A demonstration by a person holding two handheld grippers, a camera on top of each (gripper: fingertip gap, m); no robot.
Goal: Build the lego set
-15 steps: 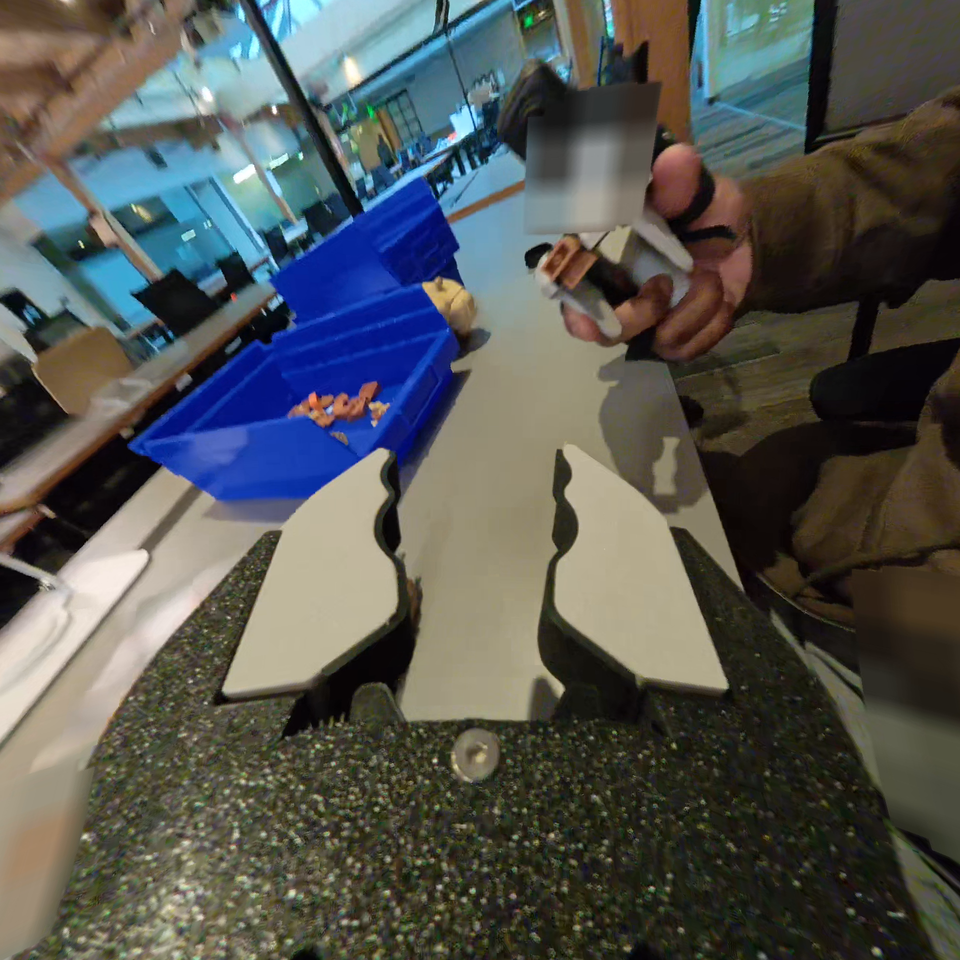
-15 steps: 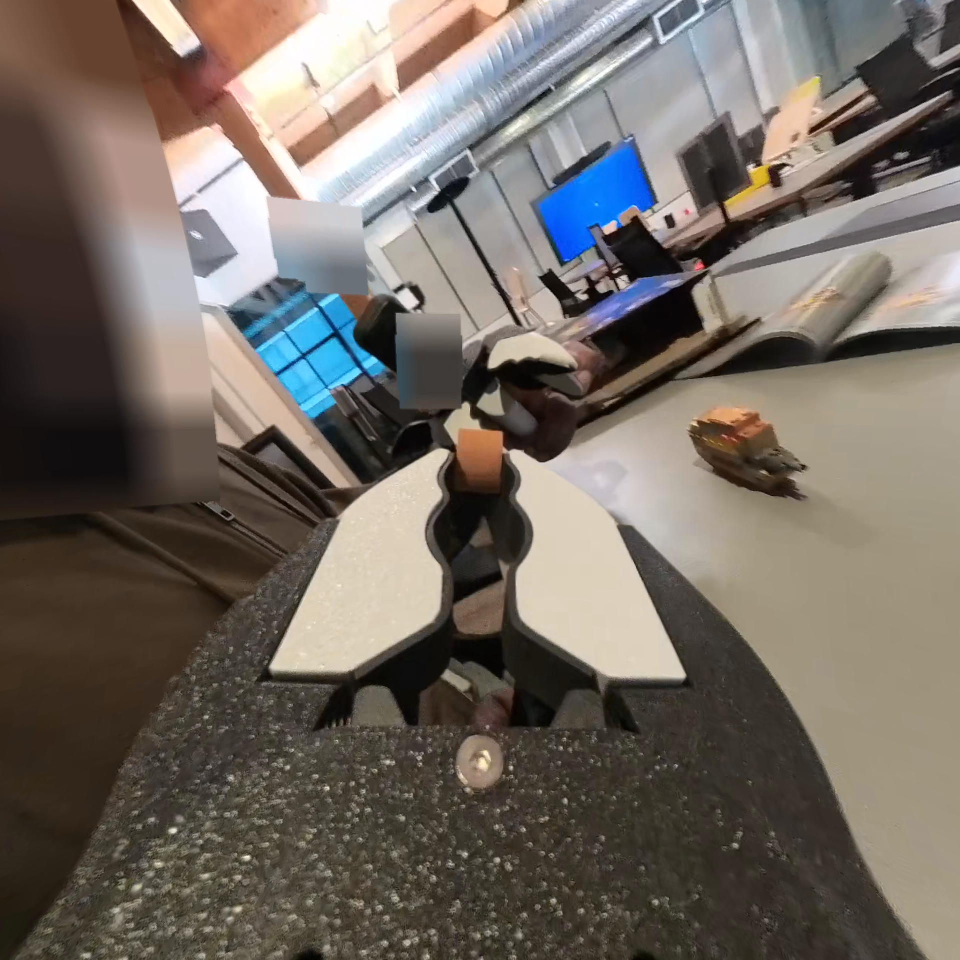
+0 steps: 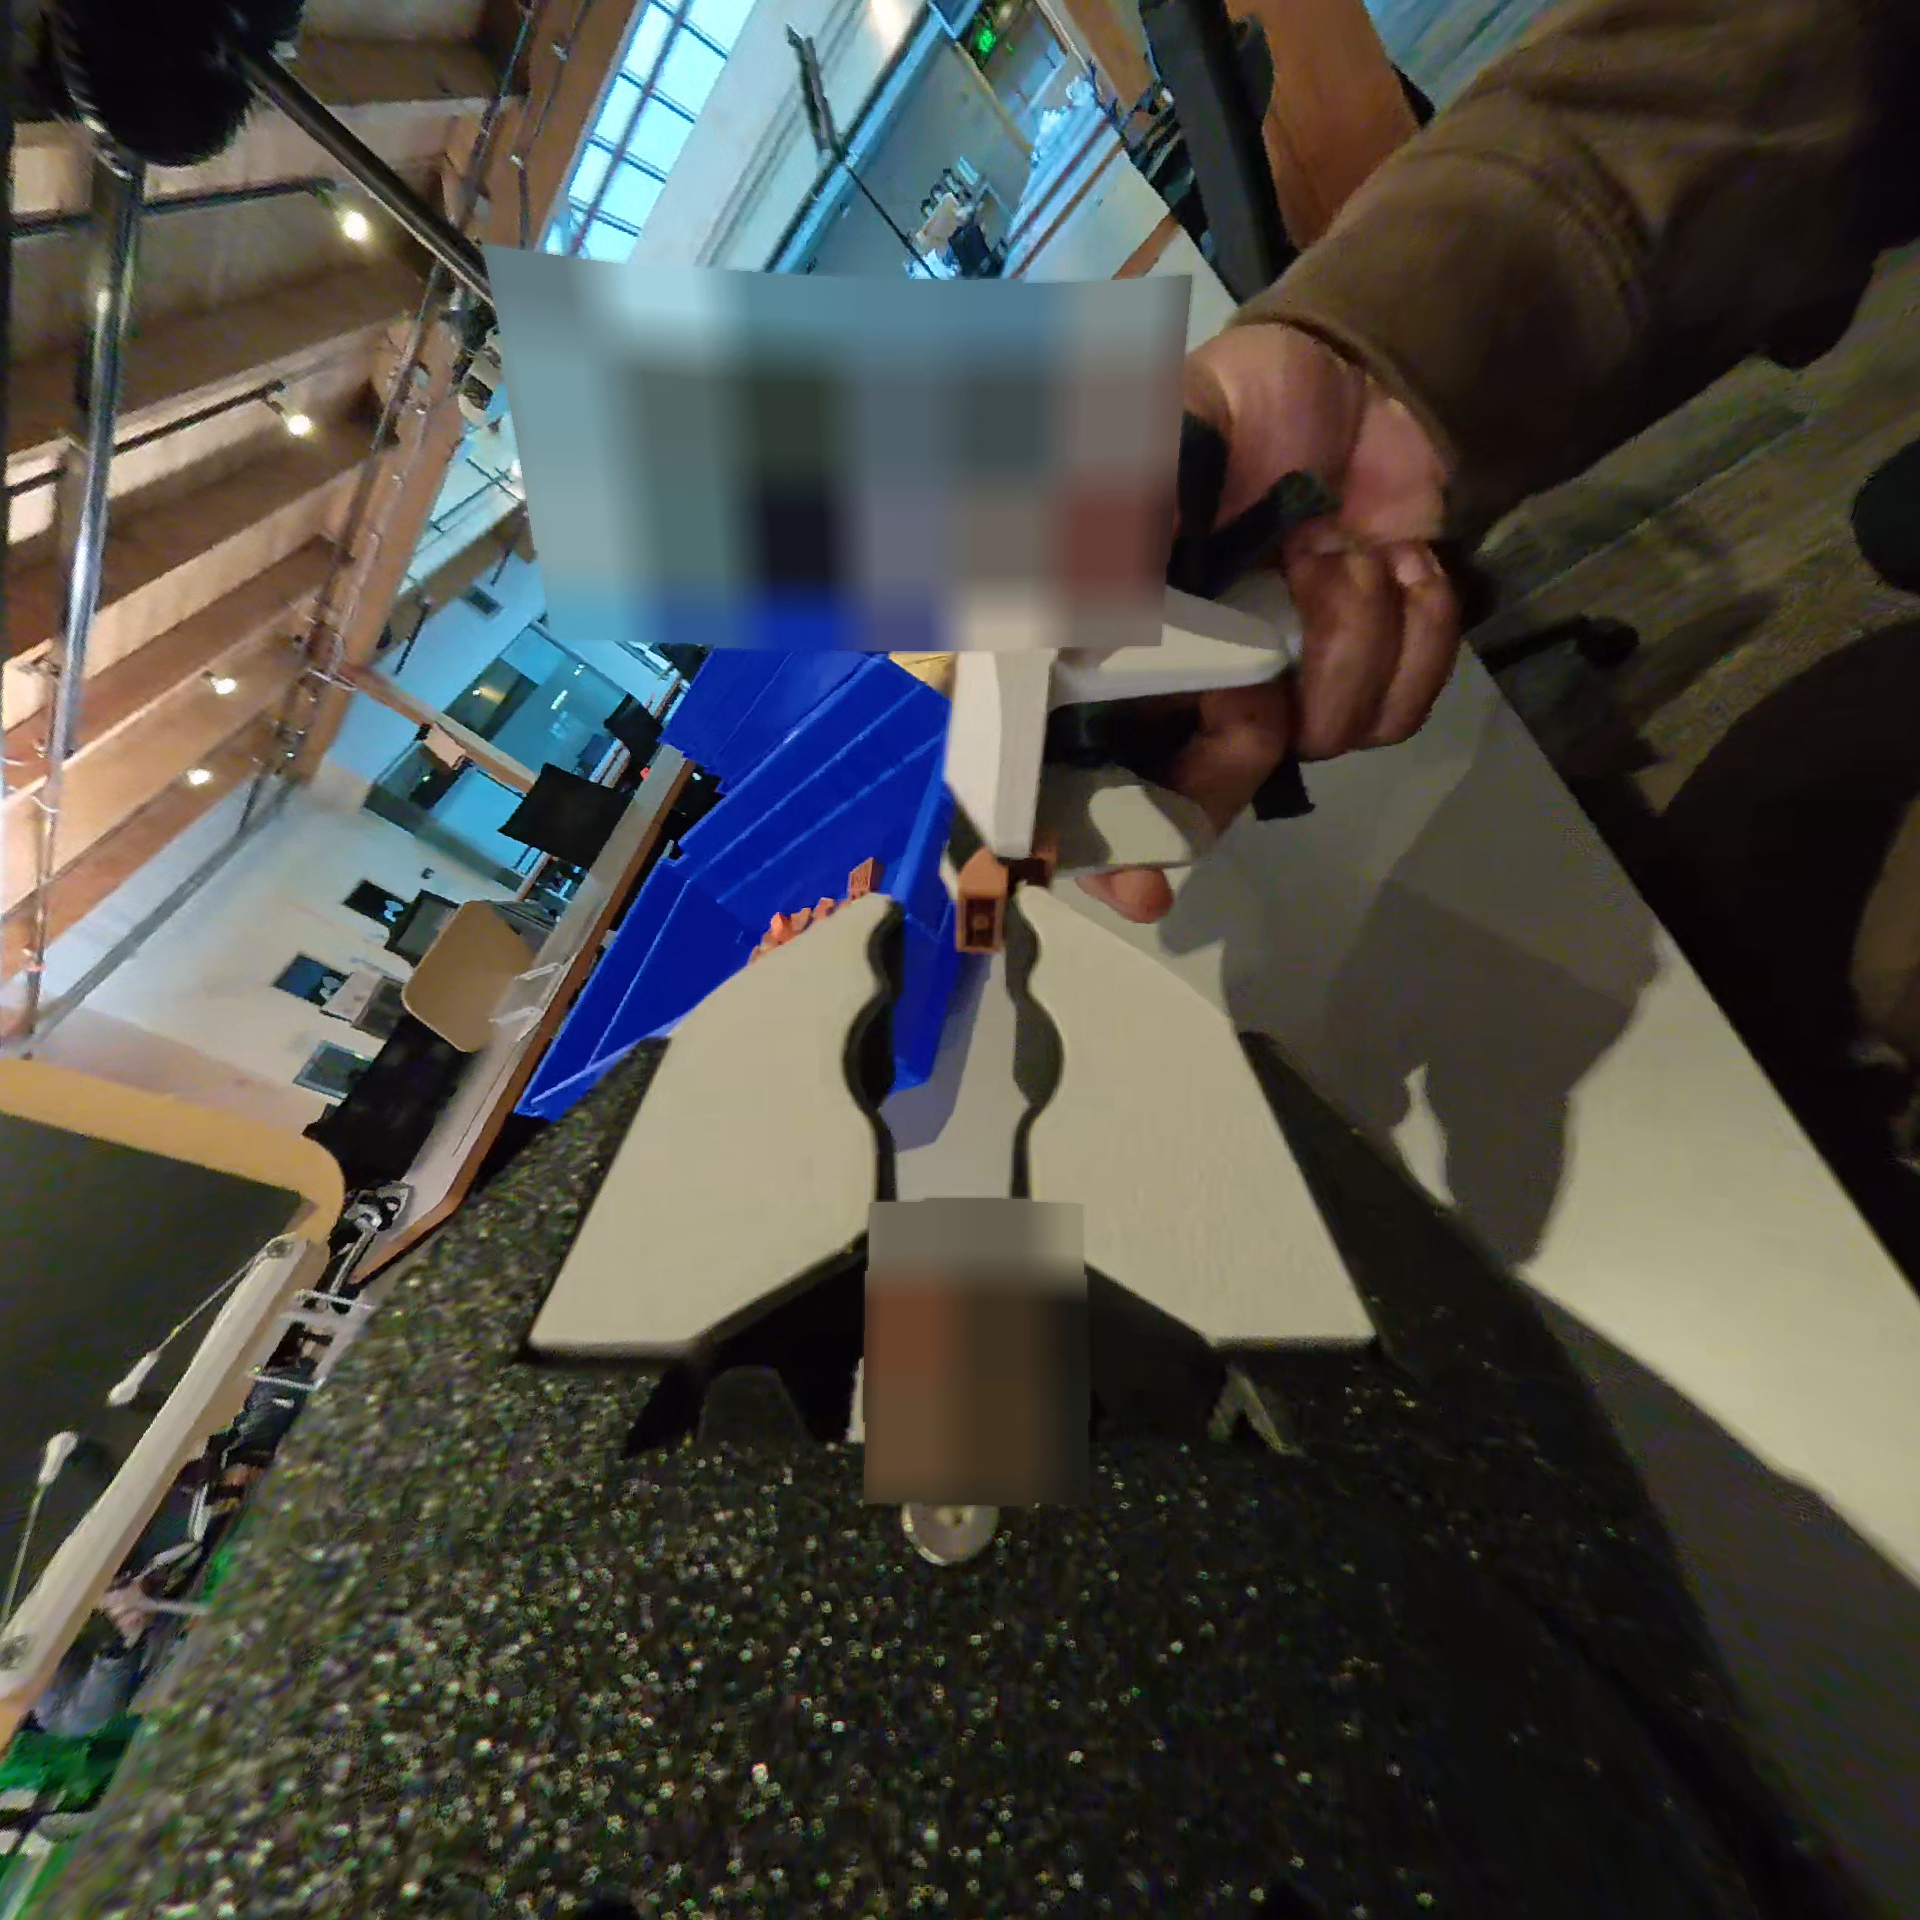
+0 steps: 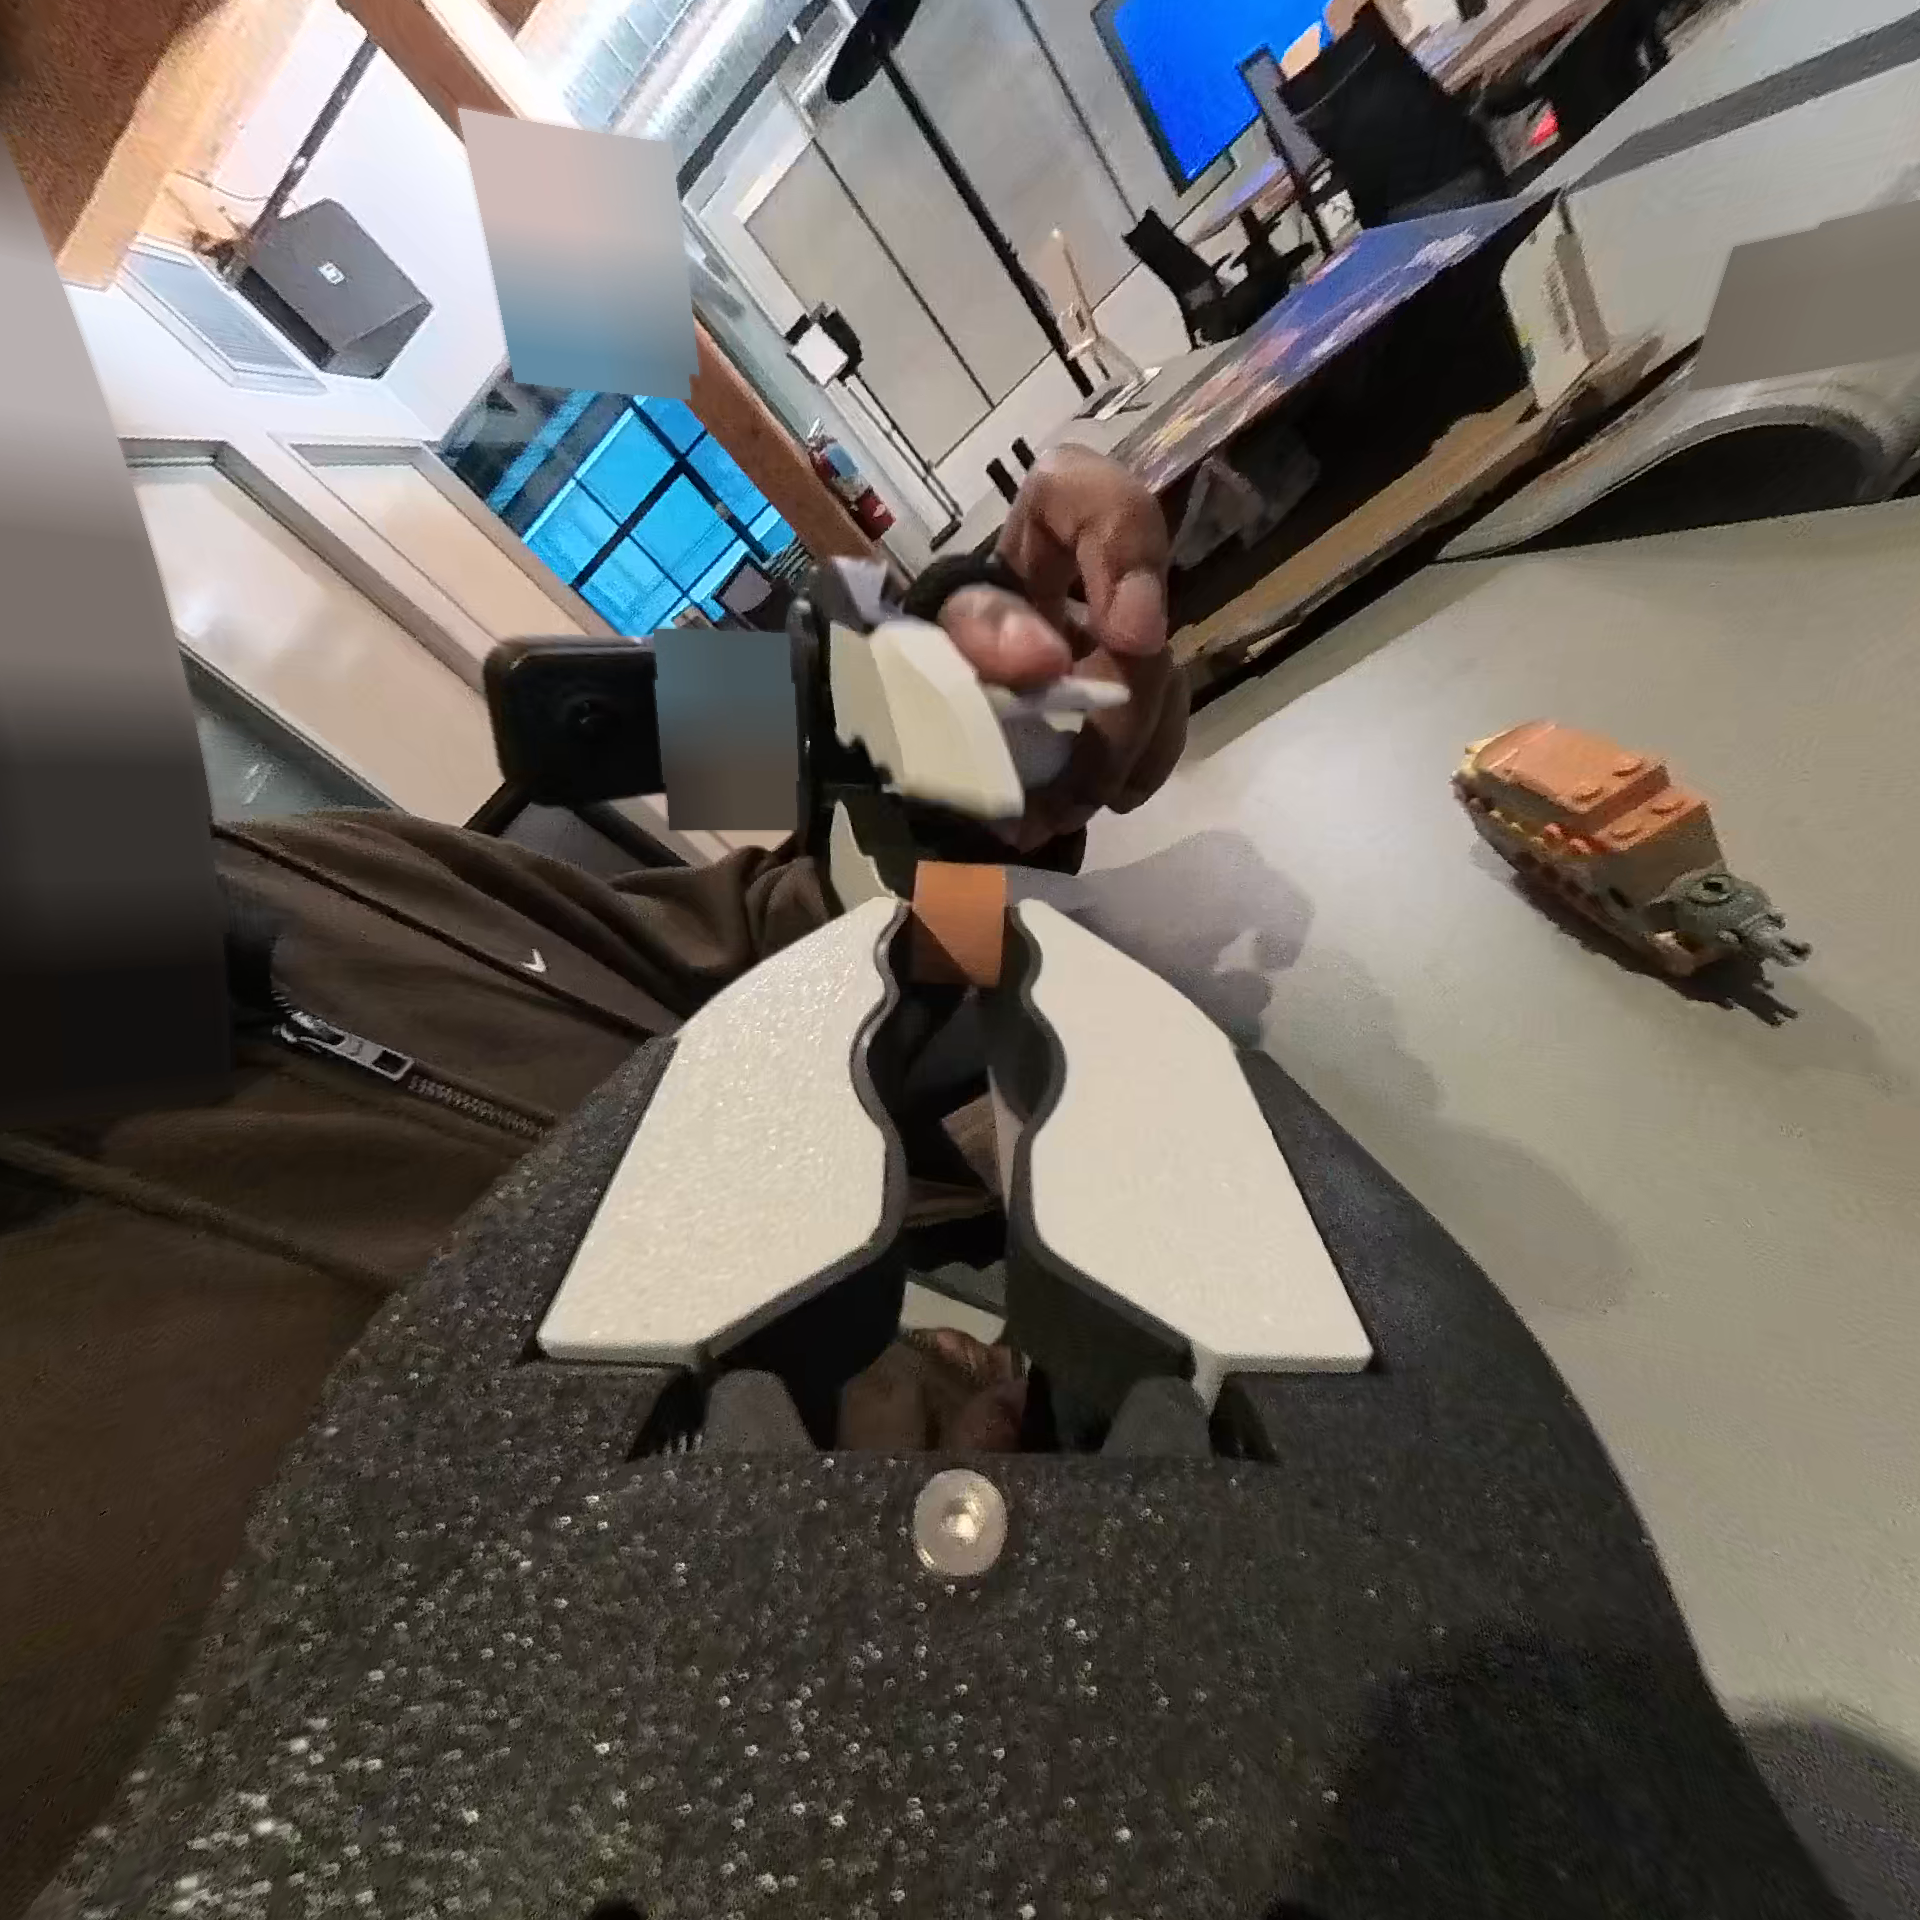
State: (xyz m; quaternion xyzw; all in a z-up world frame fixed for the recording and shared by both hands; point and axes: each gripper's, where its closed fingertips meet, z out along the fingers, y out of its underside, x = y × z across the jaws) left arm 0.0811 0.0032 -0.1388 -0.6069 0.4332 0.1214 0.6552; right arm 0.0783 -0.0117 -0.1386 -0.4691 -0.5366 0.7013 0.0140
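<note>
My right gripper (image 4: 956, 920) is shut on a small brown brick (image 4: 956, 935) and holds it in the air above the grey table (image 4: 1455, 1143). In the left wrist view the same brick (image 3: 982, 920) hangs from the right gripper's fingers (image 3: 997, 769) and sits between my left gripper's (image 3: 958, 920) tips. The left jaws are narrowed, with a gap still showing on the brick's left side. A hand holds each gripper. A part-built orange and tan lego model (image 4: 1590, 842) with a grey-green figure at its front lies on the table to the right.
Blue bins (image 3: 790, 821) stand at the table's far left, one holding several loose brown bricks (image 3: 816, 920). An open booklet (image 4: 1766, 416) lies at the far right. A person in a brown jacket (image 4: 364, 1039) sits close on the left of the right wrist view. Left and right tips are no more than a few centimetres apart.
My left gripper has lifted off the table, tilted, and come up to the right gripper. Its jaws have narrowed from wide open around the brick. The right gripper still holds the brick.
</note>
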